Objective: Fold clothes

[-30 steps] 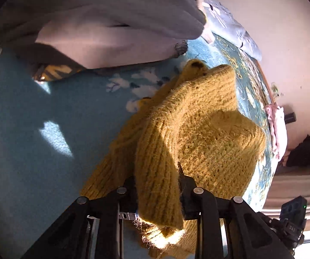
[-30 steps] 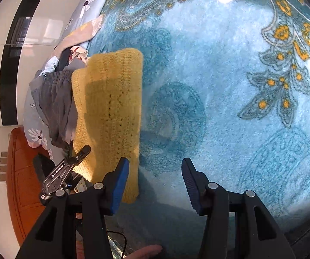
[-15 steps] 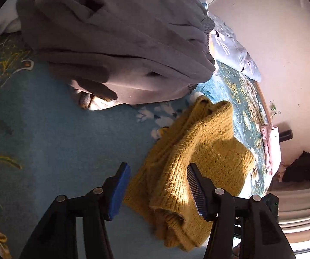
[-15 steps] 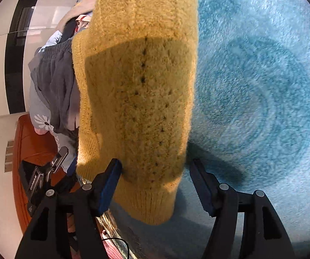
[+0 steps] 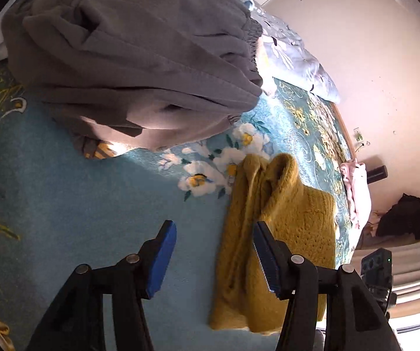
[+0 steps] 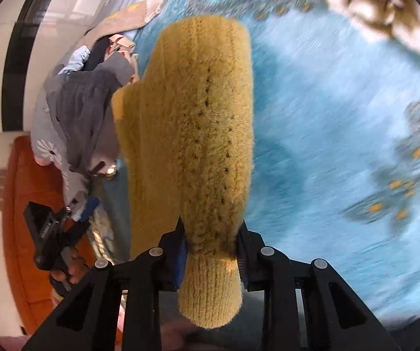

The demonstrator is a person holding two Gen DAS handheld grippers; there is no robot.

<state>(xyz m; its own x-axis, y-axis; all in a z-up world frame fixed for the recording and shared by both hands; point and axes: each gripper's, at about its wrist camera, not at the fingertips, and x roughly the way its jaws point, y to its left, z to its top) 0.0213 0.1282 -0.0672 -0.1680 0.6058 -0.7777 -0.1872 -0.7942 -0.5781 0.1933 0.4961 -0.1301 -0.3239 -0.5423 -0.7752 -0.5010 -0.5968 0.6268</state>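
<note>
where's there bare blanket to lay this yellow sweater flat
Bare blanket lies left of the yellow sweater, below the grey clothes pile. Past the sweater's right edge, the right wrist view shows more. Crowded toward the pile.

One mustard knit sweater [image 5: 294, 228], one grey garment [image 5: 139, 58] heaped near the blanket's [image 5: 72, 204] far edge, one pink cloth [image 5: 356, 187] at its far right edge, two grippers.

black fingers [image 5: 271, 260], blue pads [image 5: 163, 260], apparently silver screws
</note>
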